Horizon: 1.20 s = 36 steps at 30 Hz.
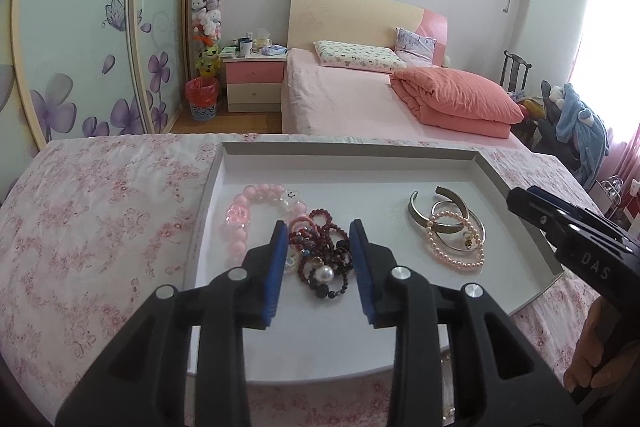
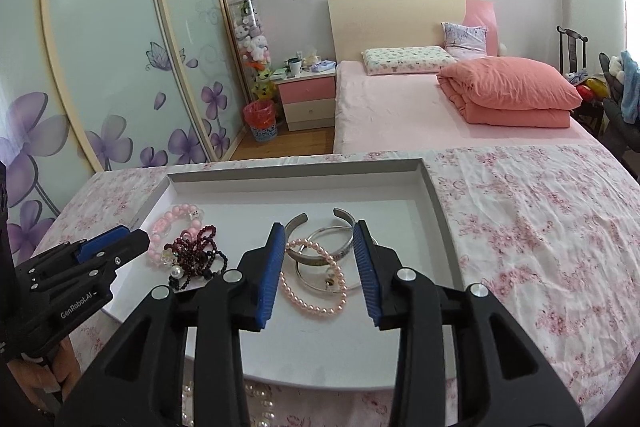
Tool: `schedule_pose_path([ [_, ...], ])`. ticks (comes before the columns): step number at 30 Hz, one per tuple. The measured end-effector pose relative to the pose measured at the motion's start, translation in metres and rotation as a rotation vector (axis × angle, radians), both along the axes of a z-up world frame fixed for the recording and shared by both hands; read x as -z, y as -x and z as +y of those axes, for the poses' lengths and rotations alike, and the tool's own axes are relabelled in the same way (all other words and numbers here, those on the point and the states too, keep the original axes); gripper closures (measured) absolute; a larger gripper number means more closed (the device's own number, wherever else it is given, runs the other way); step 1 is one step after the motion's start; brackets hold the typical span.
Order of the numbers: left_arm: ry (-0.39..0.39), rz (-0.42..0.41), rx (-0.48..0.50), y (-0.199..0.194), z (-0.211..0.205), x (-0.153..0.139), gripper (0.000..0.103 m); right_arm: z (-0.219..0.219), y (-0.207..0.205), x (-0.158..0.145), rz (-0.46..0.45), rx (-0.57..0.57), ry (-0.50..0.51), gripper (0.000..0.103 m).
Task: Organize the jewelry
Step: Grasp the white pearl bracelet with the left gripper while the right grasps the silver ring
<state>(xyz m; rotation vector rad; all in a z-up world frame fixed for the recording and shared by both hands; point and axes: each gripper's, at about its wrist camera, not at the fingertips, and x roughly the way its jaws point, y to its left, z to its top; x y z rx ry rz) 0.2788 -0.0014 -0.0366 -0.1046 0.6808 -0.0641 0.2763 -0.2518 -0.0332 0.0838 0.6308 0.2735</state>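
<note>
A white shallow tray (image 1: 348,151) (image 2: 432,203) lies on a pink floral cloth. In it lie a pink bead bracelet (image 1: 240,219) (image 2: 172,223), a tangle of dark red bead bracelets with a pearl (image 1: 324,259) (image 2: 196,251), and a pile of metal bangles with a pink pearl bracelet (image 1: 452,231) (image 2: 320,267). My left gripper (image 1: 320,239) is open, its blue pads either side of the dark tangle. My right gripper (image 2: 320,239) is open over the bangle pile. Each gripper shows in the other's view: the right one (image 1: 520,201), the left one (image 2: 116,239).
The floral cloth (image 2: 540,227) covers the table around the tray. A white pearl strand (image 2: 260,403) lies at the tray's near edge. Behind are a bed (image 1: 360,99), a nightstand (image 1: 254,79), a red bin (image 1: 202,97) and wardrobe doors (image 1: 80,47).
</note>
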Motion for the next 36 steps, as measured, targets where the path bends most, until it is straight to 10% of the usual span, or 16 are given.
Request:
schedule_pose_path([
  [36,-0.001,0.006,0.035,0.038,-0.016,-0.007,0.065,0.017,0.089,0.06,0.214,-0.249,0.201,0.066],
])
